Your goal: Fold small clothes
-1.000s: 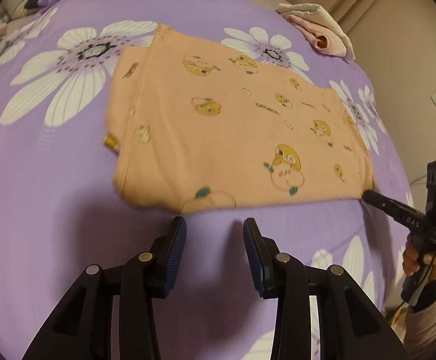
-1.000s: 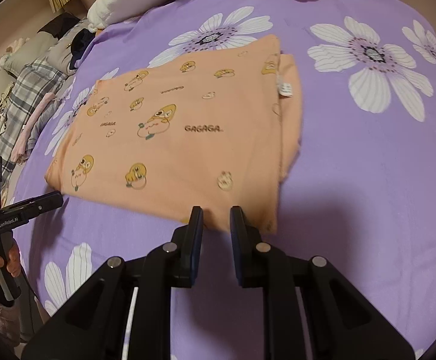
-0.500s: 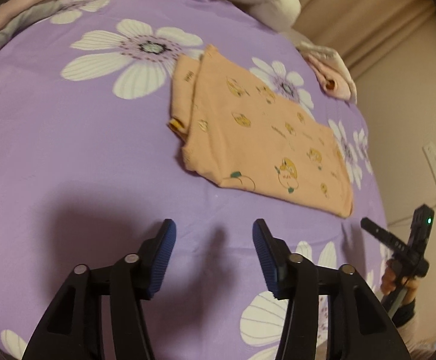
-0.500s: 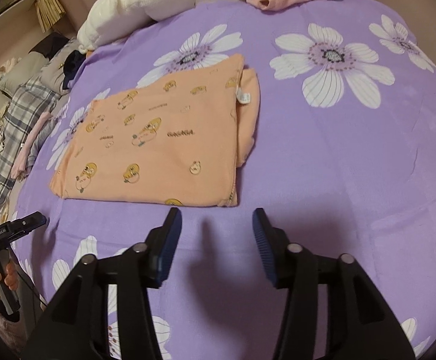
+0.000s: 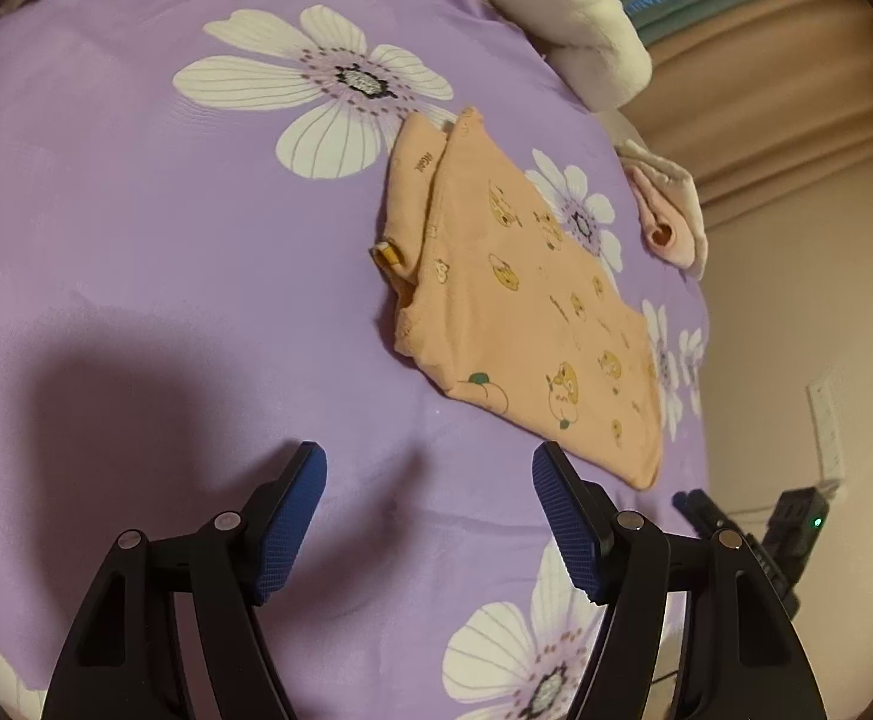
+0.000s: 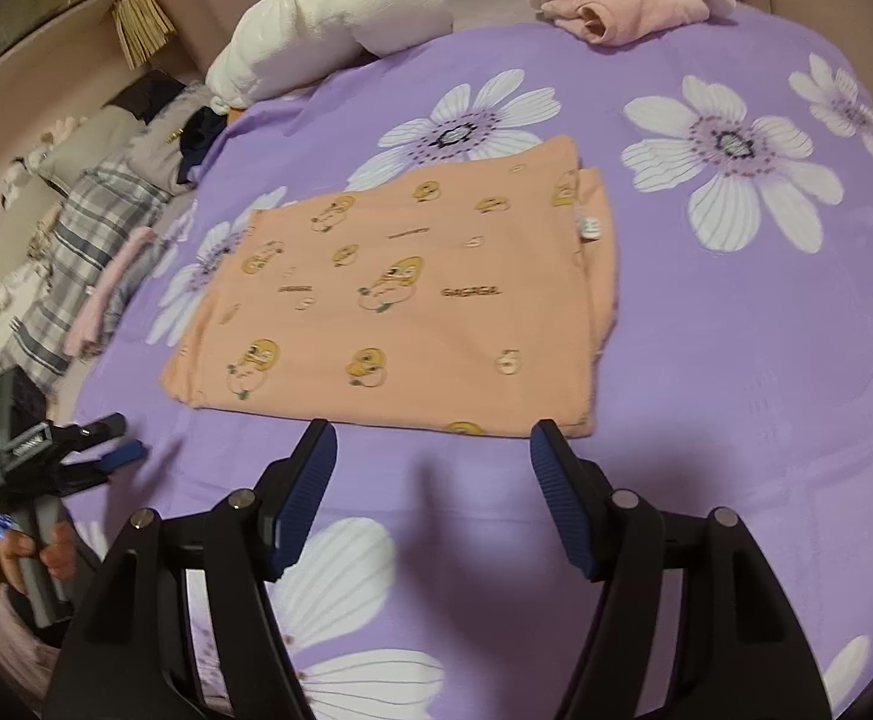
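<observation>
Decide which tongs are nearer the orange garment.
Right. The right tongs hang just short of the orange garment; the left tongs sit farther off, beside it. Both are opening, empty.

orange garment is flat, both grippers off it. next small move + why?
Probably bring the right gripper, jaws opening and empty, down onto the near edge of the folded orange duck-print garment for another fold: that edge lies just beyond its fingertips. The left gripper, also opening and empty, sits farther off.

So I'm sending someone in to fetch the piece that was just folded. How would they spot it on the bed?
Look at the purple bedspread printed with big white daisies. Lying flat near its middle is the folded peach garment, a neat rectangle. Unlike the pink folded clothes and the white bundle at the far edge, it carries small yellow cartoon ducks and the word GAGAGA.
</observation>
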A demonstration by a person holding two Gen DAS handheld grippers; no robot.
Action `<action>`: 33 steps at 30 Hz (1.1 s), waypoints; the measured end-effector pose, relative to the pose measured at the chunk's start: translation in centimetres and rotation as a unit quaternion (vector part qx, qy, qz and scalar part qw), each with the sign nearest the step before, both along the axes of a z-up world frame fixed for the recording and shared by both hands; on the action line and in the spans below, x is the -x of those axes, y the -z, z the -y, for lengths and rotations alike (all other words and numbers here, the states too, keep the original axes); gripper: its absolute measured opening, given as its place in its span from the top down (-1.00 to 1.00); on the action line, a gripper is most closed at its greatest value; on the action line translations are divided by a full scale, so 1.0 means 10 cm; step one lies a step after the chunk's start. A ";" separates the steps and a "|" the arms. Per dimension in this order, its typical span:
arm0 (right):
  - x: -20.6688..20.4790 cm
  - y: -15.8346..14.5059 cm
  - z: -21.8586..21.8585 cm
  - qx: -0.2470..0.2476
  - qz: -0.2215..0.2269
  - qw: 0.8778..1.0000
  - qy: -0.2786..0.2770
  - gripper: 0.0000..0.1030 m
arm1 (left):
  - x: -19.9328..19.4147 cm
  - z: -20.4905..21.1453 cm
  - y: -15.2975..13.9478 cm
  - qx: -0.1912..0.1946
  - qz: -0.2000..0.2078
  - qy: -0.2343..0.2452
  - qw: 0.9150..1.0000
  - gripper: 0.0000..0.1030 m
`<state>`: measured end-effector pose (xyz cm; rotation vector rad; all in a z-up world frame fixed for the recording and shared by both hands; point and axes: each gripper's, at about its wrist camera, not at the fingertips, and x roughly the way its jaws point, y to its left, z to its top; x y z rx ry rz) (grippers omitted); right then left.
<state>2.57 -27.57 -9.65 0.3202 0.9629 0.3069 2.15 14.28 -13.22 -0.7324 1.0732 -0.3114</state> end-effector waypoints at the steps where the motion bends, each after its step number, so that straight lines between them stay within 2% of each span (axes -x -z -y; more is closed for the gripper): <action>1: 0.00 0.00 0.00 -0.010 -0.001 1.000 0.000 -0.31 | 0.00 -0.02 0.01 0.005 -0.001 -0.003 1.000 -0.36; 4: -0.01 0.00 -0.02 -0.028 -0.002 1.000 0.002 -0.32 | 0.00 -0.07 0.02 0.011 -0.004 -0.012 1.000 -0.36; 16: -0.09 -0.07 -0.12 -0.036 0.006 0.999 -0.007 -0.33 | -0.06 -0.17 0.08 0.024 -0.013 -0.030 0.999 -0.36; 33: -0.18 -0.04 -0.21 -0.028 0.000 0.999 -0.015 -0.33 | -0.12 -0.22 0.12 0.043 -0.016 -0.030 0.999 -0.36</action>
